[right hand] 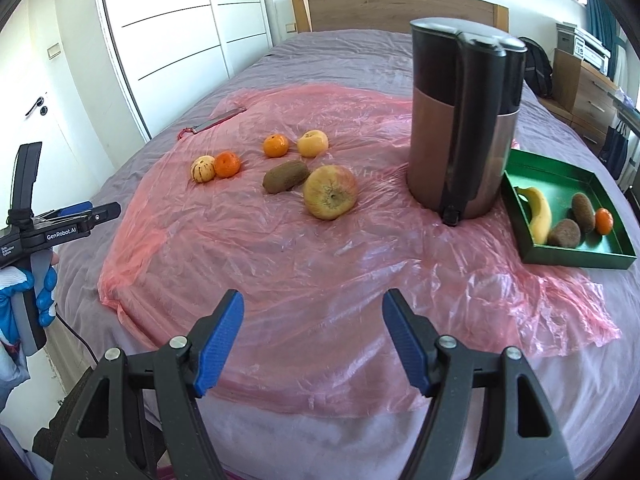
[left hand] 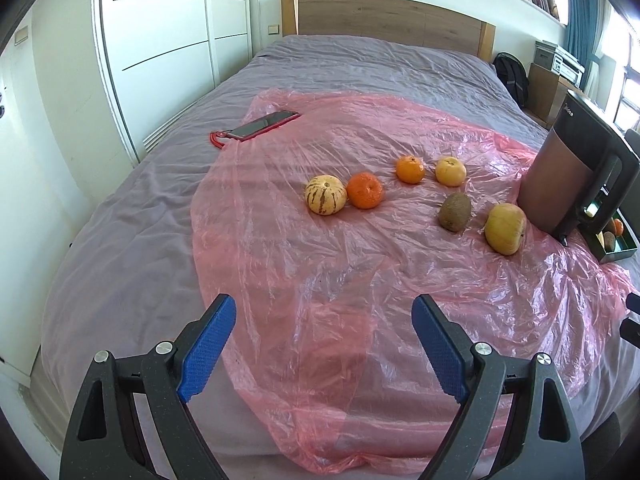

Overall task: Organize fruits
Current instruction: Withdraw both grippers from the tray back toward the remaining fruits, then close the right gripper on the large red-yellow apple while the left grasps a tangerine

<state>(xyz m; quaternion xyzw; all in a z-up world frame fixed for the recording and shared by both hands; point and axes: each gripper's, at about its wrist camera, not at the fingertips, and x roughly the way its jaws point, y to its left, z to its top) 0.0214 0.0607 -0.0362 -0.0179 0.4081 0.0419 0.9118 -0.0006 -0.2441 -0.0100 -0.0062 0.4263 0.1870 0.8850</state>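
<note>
Reaching for the loose fruit comes next, by my reading, since both tongs hang over the pink plastic sheet [right hand: 320,248] with nothing between their pads. The left gripper [left hand: 324,344] has its blue pads spread wide apart and empty; the right gripper [right hand: 313,340] is likewise spread and empty. 6 fruits lie on the sheet: a striped yellow fruit [right hand: 202,169] touching a mandarin [right hand: 227,164], a second mandarin [right hand: 275,145] beside a pale yellow fruit [right hand: 313,143], then a kiwi [right hand: 285,176] just beside a large apple [right hand: 330,192]. The apple sits nearest the green tray [right hand: 568,258], so the right gripper would do well to take it first, closing across its widest part and steering around the tall kettle [right hand: 464,120] that stands between. The tray holds 4 pieces: a banana [right hand: 536,212], 2 kiwis and 1 mandarin, with bare floor left toward its far side.
</note>
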